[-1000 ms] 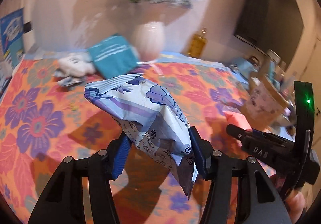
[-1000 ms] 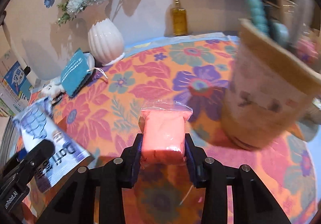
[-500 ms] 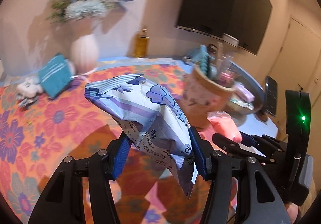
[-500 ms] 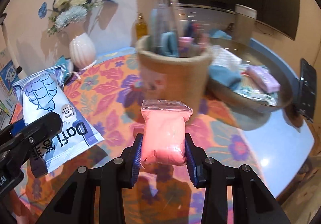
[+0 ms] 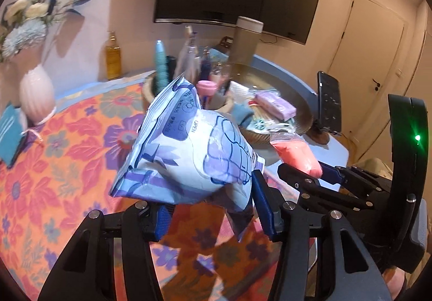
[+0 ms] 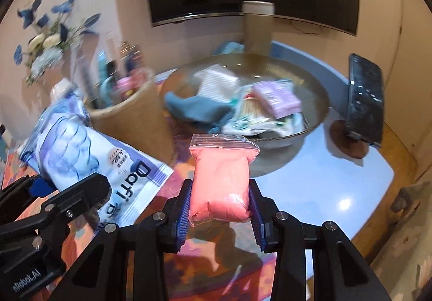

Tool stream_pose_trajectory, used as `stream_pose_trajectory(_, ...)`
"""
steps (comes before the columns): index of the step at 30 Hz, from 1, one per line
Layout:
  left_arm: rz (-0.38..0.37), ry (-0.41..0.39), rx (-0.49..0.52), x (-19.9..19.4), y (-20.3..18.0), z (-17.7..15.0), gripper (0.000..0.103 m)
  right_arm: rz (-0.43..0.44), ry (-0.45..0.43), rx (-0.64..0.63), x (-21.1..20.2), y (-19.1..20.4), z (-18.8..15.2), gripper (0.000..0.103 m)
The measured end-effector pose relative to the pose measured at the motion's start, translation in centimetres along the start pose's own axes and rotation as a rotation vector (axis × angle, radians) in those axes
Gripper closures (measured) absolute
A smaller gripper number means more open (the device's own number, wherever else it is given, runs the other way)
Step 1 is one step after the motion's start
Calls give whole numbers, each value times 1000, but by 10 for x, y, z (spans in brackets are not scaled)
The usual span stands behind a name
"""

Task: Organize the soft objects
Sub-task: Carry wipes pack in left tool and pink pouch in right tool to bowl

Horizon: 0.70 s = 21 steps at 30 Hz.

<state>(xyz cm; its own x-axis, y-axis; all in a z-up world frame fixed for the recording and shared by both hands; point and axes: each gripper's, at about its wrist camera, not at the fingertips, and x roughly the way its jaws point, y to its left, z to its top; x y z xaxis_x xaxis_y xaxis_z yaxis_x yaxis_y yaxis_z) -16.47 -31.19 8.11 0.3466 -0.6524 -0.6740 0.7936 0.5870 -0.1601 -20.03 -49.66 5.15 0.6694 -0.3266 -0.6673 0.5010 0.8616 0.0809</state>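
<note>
Right now my right tongs (image 6: 219, 199) are clamped on the pink pouch (image 6: 220, 179), its long axis pointing ahead at the bowl (image 6: 313, 129) just beyond. My left tongs (image 5: 212, 209), farther back, grip the blue packet (image 5: 189, 155).

Glossy plastic tissue pack (image 5: 194, 155)

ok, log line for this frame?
left gripper: shut on blue-white plastic tissue pack | right gripper: shut on pink zip bag | both airborne
</note>
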Motion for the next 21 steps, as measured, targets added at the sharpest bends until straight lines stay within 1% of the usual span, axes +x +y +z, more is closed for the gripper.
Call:
stream_pose_trajectory(4,5,8,15,0,-4,-6,54,2,0,6,1,-9,3,65)
stream_pose_trajectory(10,-48,33,-10,6,-2,-9,55,24,9,6,9,-14,3,65)
stream_pose_trajectory(16,-80,27,14,12,-17,-6,55,4,-14,32,4,-26,7,65)
stream_pose_trajectory(18,-63,9,26,12,-22,-6,56,-2,-22,35,3,-31,10,65)
stream_pose_trajectory(21,-6,-50,54,9,-29,-9,57,-9,-27,43,3,-36,13,65)
